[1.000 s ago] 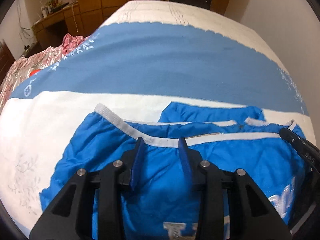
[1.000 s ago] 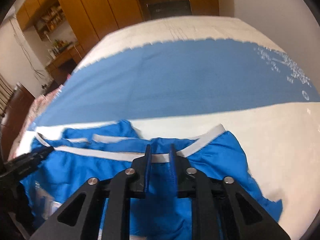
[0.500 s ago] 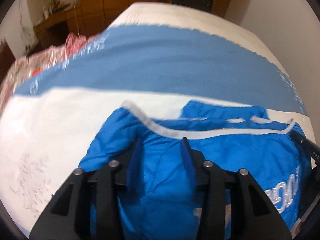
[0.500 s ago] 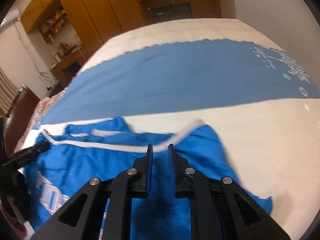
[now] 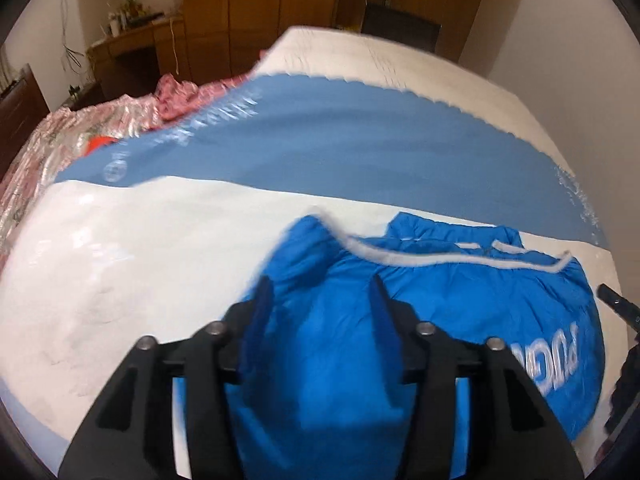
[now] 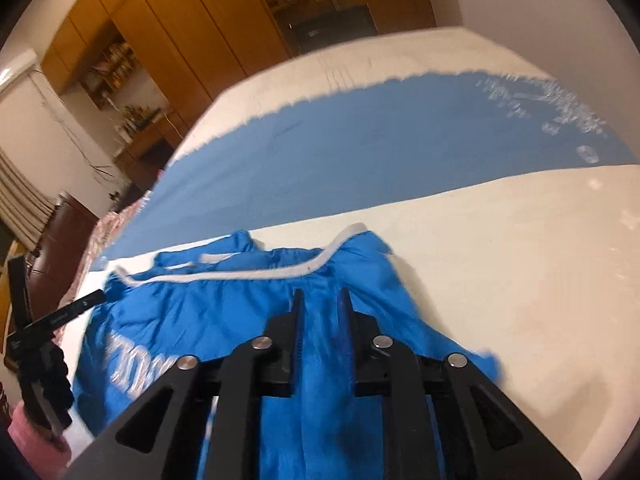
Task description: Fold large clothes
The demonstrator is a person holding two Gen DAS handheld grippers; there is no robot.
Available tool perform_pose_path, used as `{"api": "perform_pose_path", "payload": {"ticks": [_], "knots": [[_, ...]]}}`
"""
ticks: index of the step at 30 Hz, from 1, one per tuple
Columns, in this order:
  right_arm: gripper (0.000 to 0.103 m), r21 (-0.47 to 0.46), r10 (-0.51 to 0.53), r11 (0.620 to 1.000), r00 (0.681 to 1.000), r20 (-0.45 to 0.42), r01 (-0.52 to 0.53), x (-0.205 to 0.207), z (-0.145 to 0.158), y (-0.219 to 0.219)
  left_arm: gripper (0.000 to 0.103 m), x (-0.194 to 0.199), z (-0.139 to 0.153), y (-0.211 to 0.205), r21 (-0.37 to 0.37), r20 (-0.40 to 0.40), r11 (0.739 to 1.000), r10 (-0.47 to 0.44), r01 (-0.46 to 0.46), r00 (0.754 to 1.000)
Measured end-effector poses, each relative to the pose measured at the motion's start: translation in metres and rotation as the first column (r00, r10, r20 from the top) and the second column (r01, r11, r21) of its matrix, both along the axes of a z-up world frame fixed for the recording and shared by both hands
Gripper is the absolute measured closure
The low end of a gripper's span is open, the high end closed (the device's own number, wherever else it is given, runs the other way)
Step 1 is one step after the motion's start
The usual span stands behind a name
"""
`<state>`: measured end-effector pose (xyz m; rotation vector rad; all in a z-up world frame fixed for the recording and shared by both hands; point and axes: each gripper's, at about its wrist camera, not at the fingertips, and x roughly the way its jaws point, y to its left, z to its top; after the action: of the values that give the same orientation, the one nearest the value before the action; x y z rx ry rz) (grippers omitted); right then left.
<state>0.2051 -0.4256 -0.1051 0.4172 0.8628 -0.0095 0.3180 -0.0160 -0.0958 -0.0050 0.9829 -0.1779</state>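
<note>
Grippers over blue jacket (image 5: 460, 312) on bed (image 5: 132, 264).
Left gripper (image 5: 320, 292) and right gripper (image 6: 322, 300) both have jaws just widening, cloth bunched between; grip likely loosening, blurred.

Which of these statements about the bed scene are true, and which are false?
1. The garment is bright blue with a white trim. True.
2. The garment hangs on a clothes hanger. False: it lies on the white bed cover.
3. Blue cloth sits between the fingers of the left hand-held gripper. True.
4. The wide band across the bed is red. False: it is blue.
5. The garment carries no lettering. False: white letters show on it.
</note>
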Motion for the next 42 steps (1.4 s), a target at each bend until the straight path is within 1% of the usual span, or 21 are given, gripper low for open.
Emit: {"api": "perform_pose_path", "payload": {"ticks": [1,3,4,6,8,12,13,15,19,22,24,25,26,27,28,29,30,33,35,38,42], "knots": [[0.078,-0.002,-0.001,1.000,1.000,0.009,0.001,-0.015,0.005,-0.004,0.051,-0.010,0.003,0.011,0.014,0.003,1.000,0.004,-0.004,1.000],[0.062,-0.008,-0.006,1.000,1.000,-0.003,0.006,-0.036,0.008,-0.009,0.047,-0.026,0.002,0.032,0.025,-0.013,0.999,0.026,-0.026,1.000],[0.060,-0.006,-0.007,1.000,1.000,-0.007,0.007,-0.048,0.008,-0.010,0.047,-0.035,-0.001,0.043,0.019,-0.034,0.999,0.040,-0.039,0.999],[0.047,0.025,-0.005,1.000,1.000,-0.029,0.005,-0.061,0.002,-0.013,0.043,-0.047,-0.003,0.060,0.003,-0.052,0.998,0.056,-0.056,0.997],[0.038,0.061,-0.019,0.998,0.998,-0.052,0.022,-0.071,-0.008,-0.018,0.038,-0.061,-0.006,0.070,-0.020,-0.060,0.998,0.061,-0.063,0.996],[0.037,0.135,-0.024,0.990,0.990,-0.138,0.043,-0.065,-0.034,-0.026,0.032,-0.066,-0.017,0.078,-0.063,-0.080,0.996,0.054,-0.059,0.995],[0.036,0.143,-0.025,0.989,0.989,-0.144,0.046,-0.065,-0.037,-0.028,0.030,-0.064,-0.021,0.077,-0.077,-0.096,0.996,0.045,-0.052,0.994],[0.031,0.146,-0.025,0.988,0.986,-0.165,0.049,-0.059,-0.045,-0.028,0.025,-0.059,-0.028,0.074,-0.080,-0.114,0.996,0.038,-0.048,0.993],[0.029,0.215,0.002,0.976,0.978,-0.207,0.043,-0.051,-0.064,-0.027,0.015,-0.045,-0.045,0.079,-0.102,-0.172,0.993,0.042,-0.060,0.984],[0.025,0.281,0.014,0.959,0.978,-0.208,0.046,-0.045,-0.076,-0.031,0.012,-0.032,-0.057,0.080,-0.139,-0.215,0.988,0.039,-0.070,0.976],[0.026,0.311,0.017,0.949,0.980,-0.199,0.047,-0.041,-0.078,-0.034,0.012,-0.023,-0.064,0.079,-0.192,-0.258,0.979,0.011,-0.062,0.966],[0.028,0.332,0.021,0.942,0.980,-0.197,0.046,-0.038,-0.079,-0.035,0.014,-0.019,-0.068,0.078,-0.212,-0.276,0.975,0.002,-0.063,0.961],[0.041,0.358,0.030,0.933,0.981,-0.194,0.042,-0.037,-0.080,-0.036,0.024,-0.016,-0.069,0.075,-0.232,-0.283,0.971,-0.007,-0.061,0.959],[0.053,0.400,0.041,0.916,0.981,-0.190,0.039,-0.035,-0.082,-0.038,0.042,-0.014,-0.068,0.074,-0.251,-0.283,0.966,-0.015,-0.059,0.959],[0.058,0.425,0.042,0.904,0.982,-0.187,0.042,-0.034,-0.082,-0.040,0.053,-0.013,-0.066,0.072,-0.277,-0.284,0.959,-0.017,-0.065,0.959],[0.069,0.441,0.048,0.897,0.982,-0.181,0.037,-0.035,-0.081,-0.041,0.070,-0.015,-0.063,0.071,-0.295,-0.284,0.953,-0.015,-0.073,0.959],[0.077,0.450,0.049,0.892,0.983,-0.174,0.035,-0.037,-0.077,-0.042,0.079,-0.017,-0.057,0.070,-0.310,-0.280,0.946,0.004,-0.095,0.960],[0.084,0.476,0.054,0.879,0.991,-0.124,0.012,-0.049,-0.056,-0.041,0.088,-0.027,-0.039,0.068,-0.316,-0.257,0.942,0.033,-0.116,0.966],[0.085,0.486,0.062,0.874,0.994,-0.095,-0.008,-0.060,-0.038,-0.039,0.089,-0.039,-0.021,0.067,-0.332,-0.226,0.938,0.027,-0.103,0.974],[0.085,0.476,0.090,0.878,0.994,-0.063,-0.049,-0.080,-0.009,-0.028,0.089,-0.059,0.002,0.070,-0.375,-0.215,0.923,0.006,-0.088,0.977],[0.085,0.466,0.129,0.880,0.991,-0.040,-0.096,-0.121,0.024,-0.012,0.089,-0.109,0.037,0.073,-0.361,-0.178,0.932,-0.038,-0.030,0.983]]}}
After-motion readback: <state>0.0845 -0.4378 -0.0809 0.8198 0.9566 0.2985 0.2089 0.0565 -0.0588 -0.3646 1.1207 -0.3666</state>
